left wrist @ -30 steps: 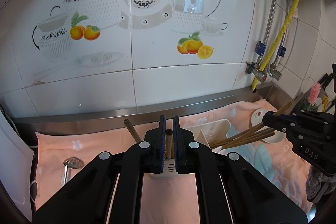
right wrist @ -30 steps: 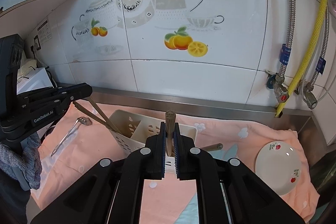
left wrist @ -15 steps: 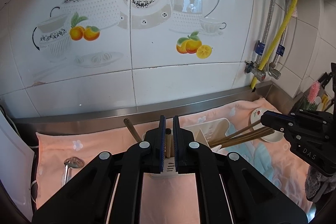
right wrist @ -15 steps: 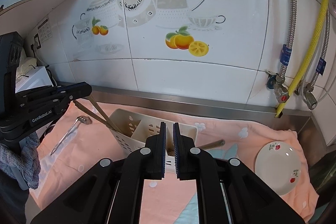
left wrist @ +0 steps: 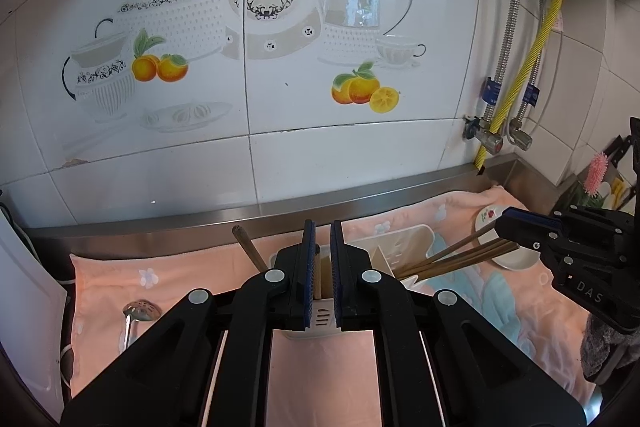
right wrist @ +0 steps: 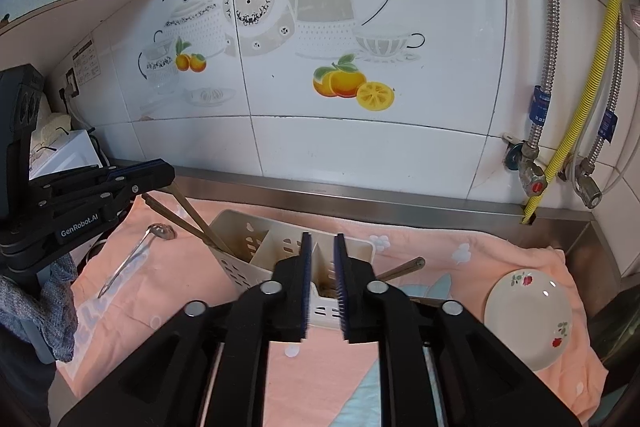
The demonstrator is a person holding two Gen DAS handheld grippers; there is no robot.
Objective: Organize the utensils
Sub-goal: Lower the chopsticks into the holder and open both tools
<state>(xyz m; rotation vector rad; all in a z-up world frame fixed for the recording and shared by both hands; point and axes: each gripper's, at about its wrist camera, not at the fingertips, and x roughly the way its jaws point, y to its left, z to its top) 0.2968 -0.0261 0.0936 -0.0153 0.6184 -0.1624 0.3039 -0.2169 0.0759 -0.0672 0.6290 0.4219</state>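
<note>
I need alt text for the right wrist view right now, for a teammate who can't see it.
The right gripper hangs over a white utensil caddy on a pink towel, its jaws opening with nothing gripped between them. At left, the left gripper is above chopsticks leaning out of the caddy, with a spoon on the towel and a small plate at right.

- left gripper [left wrist: 322,239] tips forward and down; its jaws are just cracking open, with a thin gap showing between the blue pads [left wrist: 308,275]
- right gripper [right wrist: 322,247] is angled down much the same way, jaws opening, gap clearly wider than the left's
- each one shows up at the edge of the other's camera, so they're side by side, pointed inward
</note>
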